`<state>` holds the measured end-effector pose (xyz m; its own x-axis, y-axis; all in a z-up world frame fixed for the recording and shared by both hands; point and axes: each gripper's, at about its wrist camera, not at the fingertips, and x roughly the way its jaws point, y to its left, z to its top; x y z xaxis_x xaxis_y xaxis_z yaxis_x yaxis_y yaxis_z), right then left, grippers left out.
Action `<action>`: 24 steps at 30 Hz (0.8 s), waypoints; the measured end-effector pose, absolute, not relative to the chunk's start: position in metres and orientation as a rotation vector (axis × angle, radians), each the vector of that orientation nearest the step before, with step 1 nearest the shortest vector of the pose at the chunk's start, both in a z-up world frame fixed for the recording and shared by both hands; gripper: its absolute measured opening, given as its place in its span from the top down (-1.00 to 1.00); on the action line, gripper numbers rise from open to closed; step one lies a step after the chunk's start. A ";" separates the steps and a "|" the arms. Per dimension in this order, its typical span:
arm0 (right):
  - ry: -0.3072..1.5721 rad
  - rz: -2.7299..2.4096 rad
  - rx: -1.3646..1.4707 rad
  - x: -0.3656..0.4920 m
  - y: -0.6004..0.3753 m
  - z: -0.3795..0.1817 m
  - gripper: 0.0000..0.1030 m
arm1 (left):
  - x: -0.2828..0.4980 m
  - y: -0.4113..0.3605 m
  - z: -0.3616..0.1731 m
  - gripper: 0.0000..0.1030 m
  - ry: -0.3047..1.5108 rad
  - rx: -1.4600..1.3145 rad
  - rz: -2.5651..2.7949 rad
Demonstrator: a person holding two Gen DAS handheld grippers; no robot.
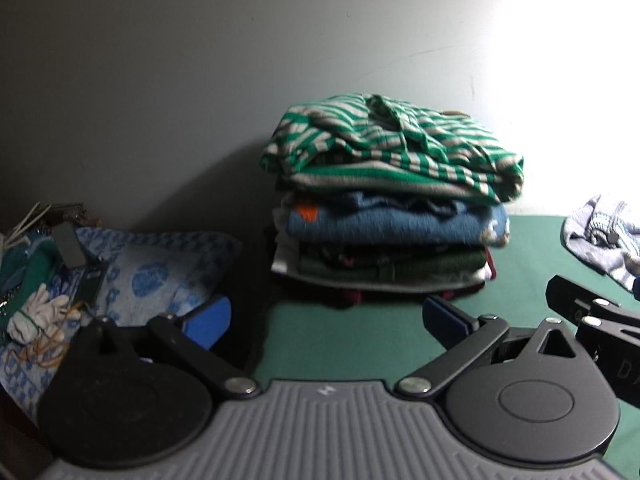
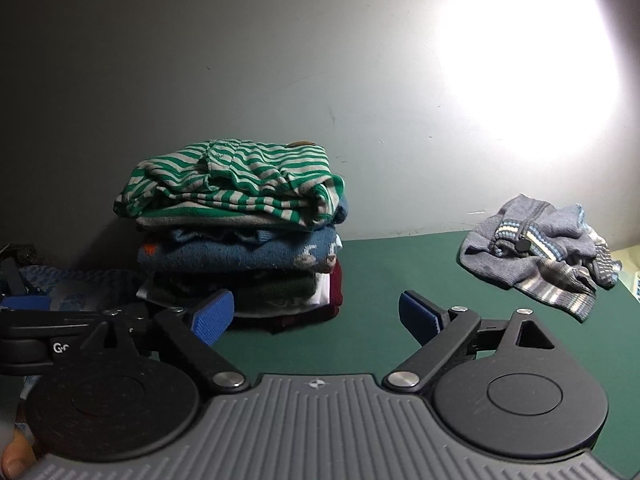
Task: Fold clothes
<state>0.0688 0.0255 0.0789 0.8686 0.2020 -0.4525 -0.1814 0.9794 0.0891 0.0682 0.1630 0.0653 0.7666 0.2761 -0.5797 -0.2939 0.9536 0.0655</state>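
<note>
1. On the far left, beside the table (image 1: 360,344), lies a blue patterned cloth (image 1: 160,272) with white gloves (image 1: 36,316) and small clutter on it. I judge this is not part of the folding, so both claws should keep away from it.
2. Next comes the pile of folded clothes (image 2: 240,236), standing on the green table close to the wall. The green striped garment (image 2: 236,184) lies on top, a little rumpled, above a blue knitted one (image 2: 240,254). The pile looks tall and soft, so I think a careless push could tip it.
3. The left claw (image 1: 326,320) stands wide open in front of the pile. Nothing is between its blue pads (image 1: 210,322), and it touches no cloth.
4. The right claw (image 2: 316,316) is also spread fully, with only bare green table between its pads (image 2: 416,316). It holds nothing.
5. On the right, well apart from the pile, lies the grey knitted sweater (image 2: 536,248) with pale stripes, crumpled and not yet folded. This seems to be the next piece to fold.
6. To do this step well, I would bring both open claws over to the sweater, take it at two separate edges such as the shoulders or the hem, and spread it flat on the free table between it and the pile before any fold. Gripping the bunched middle would only make more wrinkles.
</note>
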 end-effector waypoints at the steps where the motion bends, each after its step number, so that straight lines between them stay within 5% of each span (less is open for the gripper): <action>1: 0.488 0.201 0.042 0.066 0.026 0.078 -0.81 | 0.066 0.161 0.067 -0.99 0.636 -0.024 0.319; 24: 0.576 0.234 0.060 0.038 0.006 0.083 -0.74 | 0.012 0.169 0.063 -0.99 0.696 -0.039 0.337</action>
